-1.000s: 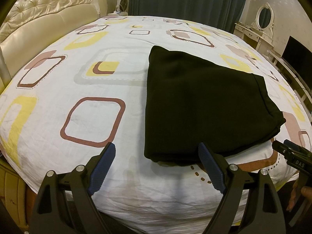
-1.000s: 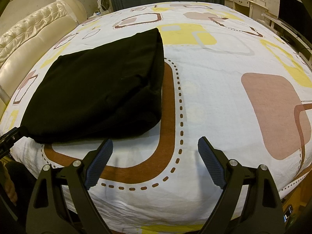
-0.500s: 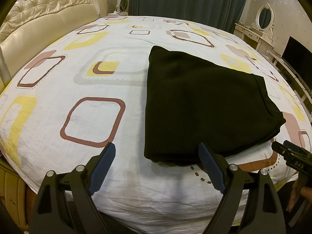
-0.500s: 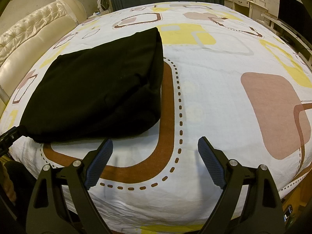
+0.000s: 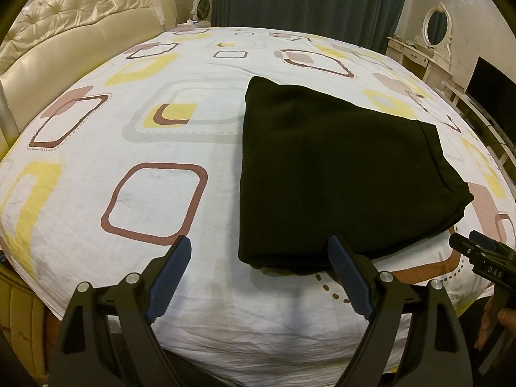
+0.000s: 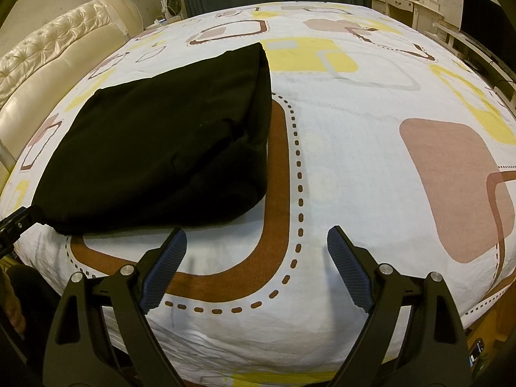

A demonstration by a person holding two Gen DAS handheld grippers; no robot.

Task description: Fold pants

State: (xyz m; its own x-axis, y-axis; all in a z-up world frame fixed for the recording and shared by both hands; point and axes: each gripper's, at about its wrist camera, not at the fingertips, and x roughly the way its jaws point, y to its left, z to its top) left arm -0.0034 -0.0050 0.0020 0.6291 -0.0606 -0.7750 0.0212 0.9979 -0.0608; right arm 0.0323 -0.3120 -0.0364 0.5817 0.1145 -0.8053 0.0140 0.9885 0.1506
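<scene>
Black pants (image 5: 332, 174) lie folded into a thick rectangle on the patterned bedsheet (image 5: 135, 135). In the left wrist view my left gripper (image 5: 259, 251) is open and empty above the bed's near edge, its right finger just in front of the pants' near edge. In the right wrist view the pants (image 6: 161, 142) lie to the left. My right gripper (image 6: 256, 242) is open and empty over the sheet (image 6: 354, 113), its left finger close to the pants' near edge. The right gripper's tip also shows at the right edge of the left wrist view (image 5: 483, 254).
A cream tufted headboard (image 5: 74, 45) runs along the left. Dark curtains (image 5: 309, 0) hang behind the bed. A white dressing table with an oval mirror (image 5: 432, 32) and a dark screen (image 5: 490, 80) stand at the right. A small fan (image 6: 172, 3) sits by the headboard.
</scene>
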